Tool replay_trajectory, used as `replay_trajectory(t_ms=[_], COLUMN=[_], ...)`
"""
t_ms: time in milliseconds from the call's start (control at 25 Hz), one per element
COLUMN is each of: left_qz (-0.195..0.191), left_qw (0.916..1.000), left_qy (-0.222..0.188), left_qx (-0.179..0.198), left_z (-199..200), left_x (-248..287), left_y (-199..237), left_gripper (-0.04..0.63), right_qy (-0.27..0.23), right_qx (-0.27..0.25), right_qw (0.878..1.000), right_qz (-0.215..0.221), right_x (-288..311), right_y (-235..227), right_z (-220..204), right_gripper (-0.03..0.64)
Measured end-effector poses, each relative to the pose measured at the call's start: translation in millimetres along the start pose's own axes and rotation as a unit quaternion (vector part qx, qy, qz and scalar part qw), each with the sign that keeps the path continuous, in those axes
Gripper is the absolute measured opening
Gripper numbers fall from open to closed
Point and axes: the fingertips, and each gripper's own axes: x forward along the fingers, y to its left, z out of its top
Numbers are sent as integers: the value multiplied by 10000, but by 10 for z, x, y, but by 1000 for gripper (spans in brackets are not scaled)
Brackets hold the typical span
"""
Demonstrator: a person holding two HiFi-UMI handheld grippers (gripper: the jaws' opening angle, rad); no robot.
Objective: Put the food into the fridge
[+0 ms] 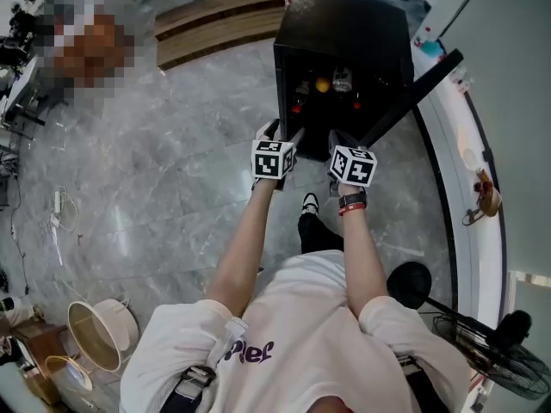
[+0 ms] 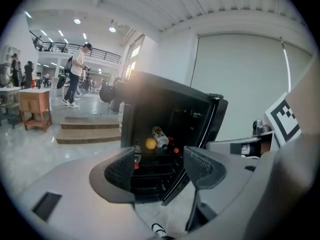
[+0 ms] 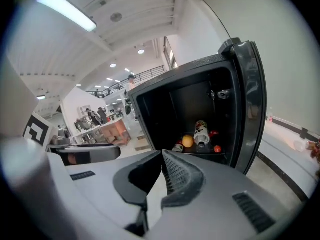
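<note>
A small black fridge (image 1: pixel 340 24) stands on the floor with its door (image 1: pixel 411 95) swung open to the right. On its shelf lie an orange (image 1: pixel 322 84), a bottle (image 1: pixel 342 79) on its side and small red items (image 1: pixel 296 107). The left gripper view shows the same orange (image 2: pixel 150 143) and bottle (image 2: pixel 160 135) between the jaws of my left gripper (image 2: pixel 160 166), which is open and empty. My right gripper (image 3: pixel 162 156) is shut with nothing in it; beyond it are the orange (image 3: pixel 187 141) and bottle (image 3: pixel 201 132). Both grippers, left (image 1: pixel 280 132) and right (image 1: pixel 341 138), hover just before the fridge opening.
Wooden steps (image 1: pixel 215 20) lie behind the fridge to the left. A white curved ledge (image 1: pixel 469 170) runs along the right. A standing fan (image 1: pixel 495 351) and a black stool (image 1: pixel 410 280) are at my right, a round basket (image 1: pixel 95 334) at my left. My shoe (image 1: pixel 309 203) is below the grippers.
</note>
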Motion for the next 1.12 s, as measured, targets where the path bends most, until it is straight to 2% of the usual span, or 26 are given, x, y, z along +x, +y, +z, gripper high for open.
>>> replay_trajectory(t_ms=[440,600,840,920,1120], left_qz=[441,631,852,1003,1061], left_qw=[9977,9953,9918,9896,9893], left_qy=[-512,-739,-914,-953,-933], left_qx=[13,55,284,392,376], left_z=[34,38,21,-1,-103], left_x=[-1141,-1516,-1980,-2085,-2229], left_y=[98,120,158,191,151], left_gripper=[306,235,201,159,117], right_qy=[-147,-221,-316,-340,-356], right_qx=[-359,-480,-583,-669,-797], right_qw=[9986,9975,9965,9961,9955], right_qz=[373,467,510,473,377], right_x=[-480,-660,-916,-961,-1090], right_y=[786,978,1217,1265,1281], right_z=[-82,-124,-189,-196,-246], right_gripper=[15,15,15,15,15])
